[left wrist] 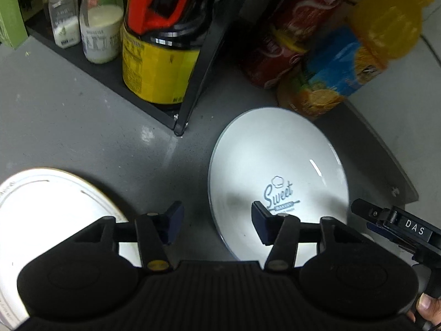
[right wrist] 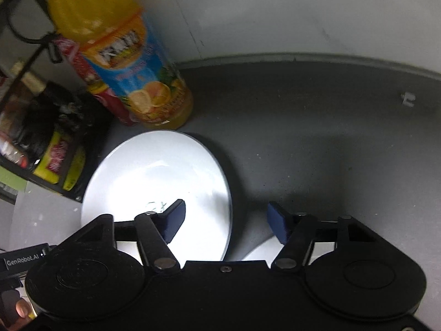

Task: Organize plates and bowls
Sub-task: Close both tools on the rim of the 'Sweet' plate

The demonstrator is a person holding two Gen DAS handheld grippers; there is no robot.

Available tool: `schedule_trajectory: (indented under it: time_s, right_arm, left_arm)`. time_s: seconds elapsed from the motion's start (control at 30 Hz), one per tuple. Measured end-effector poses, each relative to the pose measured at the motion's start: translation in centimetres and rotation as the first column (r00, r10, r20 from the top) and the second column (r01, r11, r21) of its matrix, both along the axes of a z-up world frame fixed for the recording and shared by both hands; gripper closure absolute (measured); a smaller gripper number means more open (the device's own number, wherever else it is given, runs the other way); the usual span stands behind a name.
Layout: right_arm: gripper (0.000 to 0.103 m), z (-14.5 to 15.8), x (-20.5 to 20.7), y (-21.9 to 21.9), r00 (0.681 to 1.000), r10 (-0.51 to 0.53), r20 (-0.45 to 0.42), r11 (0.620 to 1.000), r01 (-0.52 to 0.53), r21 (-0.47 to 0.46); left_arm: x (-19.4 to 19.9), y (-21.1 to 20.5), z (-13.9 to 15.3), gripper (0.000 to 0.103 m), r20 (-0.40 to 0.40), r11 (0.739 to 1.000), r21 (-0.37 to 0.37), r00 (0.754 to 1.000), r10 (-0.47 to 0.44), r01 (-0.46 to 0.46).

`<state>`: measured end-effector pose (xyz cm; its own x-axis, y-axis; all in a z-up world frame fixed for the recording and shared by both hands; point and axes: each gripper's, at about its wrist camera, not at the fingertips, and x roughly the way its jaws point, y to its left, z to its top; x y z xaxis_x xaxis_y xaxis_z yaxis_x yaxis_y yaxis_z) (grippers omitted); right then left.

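A white bowl [left wrist: 275, 165] printed "Sweet" sits on the grey counter [left wrist: 82, 115], right of centre in the left wrist view. It also shows in the right wrist view [right wrist: 157, 176]. A white plate [left wrist: 46, 207] with a thin gold rim lies at the lower left. My left gripper [left wrist: 217, 220] is open and empty, over the counter between plate and bowl, its right finger above the bowl. My right gripper [right wrist: 226, 220] is open and empty, straddling the bowl's right rim. A second white dish edge [right wrist: 261, 248] shows under it.
A black rack [left wrist: 182, 96] holds a yellow-labelled jar [left wrist: 157, 69] and spice bottles [left wrist: 99, 27]. An orange juice bottle [right wrist: 124, 52] and a red bottle [left wrist: 286, 41] stand behind the bowl. The wall [right wrist: 303, 13] is close behind; bare counter [right wrist: 330, 138] lies to the right.
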<state>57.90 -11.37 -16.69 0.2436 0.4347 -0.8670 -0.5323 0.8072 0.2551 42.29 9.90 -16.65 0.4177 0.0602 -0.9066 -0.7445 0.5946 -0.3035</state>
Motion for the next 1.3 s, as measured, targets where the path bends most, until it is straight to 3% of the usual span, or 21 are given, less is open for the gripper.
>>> schedule_trajectory:
  time_s: [0.1, 0.27, 0.37, 0.53, 0.77, 1.0, 1.3]
  right_arm:
    - [0.043, -1.1, 0.5, 0.3, 1.0, 0.006, -0.02, 1.0, -0.006, -0.012]
    - [0.054, -2.5, 1.1, 0.0, 0.998, -0.007, -0.064, 1.0, 0.006, -0.018]
    - [0.055, -3.2, 1.6, 0.1, 0.996, -0.018, -0.084, 1.0, 0.016, -0.023]
    - [0.062, -3.6, 2.0, 0.5, 0.996, -0.017, -0.092, 1.0, 0.017, 0.0]
    - [0.081, -3.7, 2.1, 1.5, 0.993, 0.01, -0.119, 1.0, -0.007, 0.03]
    - [0.085, -3.8, 2.3, 1.0, 0.991, 0.011, -0.132, 0.998, -0.003, 0.062]
    - [0.092, -3.1, 1.2, -0.3, 0.988, -0.013, -0.151, 0.993, 0.031, 0.115]
  left_arm:
    - [1.0, 0.2, -1.4, 0.056, -0.023, 1.0, -0.021, 1.0, 0.011, -0.011]
    - [2.3, -0.1, -3.3, 0.07, -0.057, 0.999, -0.039, 0.998, 0.009, -0.012]
    - [2.5, 0.0, -4.1, 0.082, -0.068, 0.998, -0.059, 0.997, 0.028, -0.032]
    - [2.8, 0.3, -4.1, 0.083, -0.064, 0.998, -0.04, 0.997, 0.046, -0.049]
    - [2.3, 2.2, -4.5, 0.088, -0.031, 0.987, -0.124, 0.994, 0.103, -0.106]
    - [1.6, 3.1, -4.7, 0.091, 0.004, 0.976, -0.18, 0.992, 0.123, -0.12]
    - [0.8, 4.2, -3.6, 0.096, 0.02, 0.975, -0.195, 0.993, 0.114, -0.108]
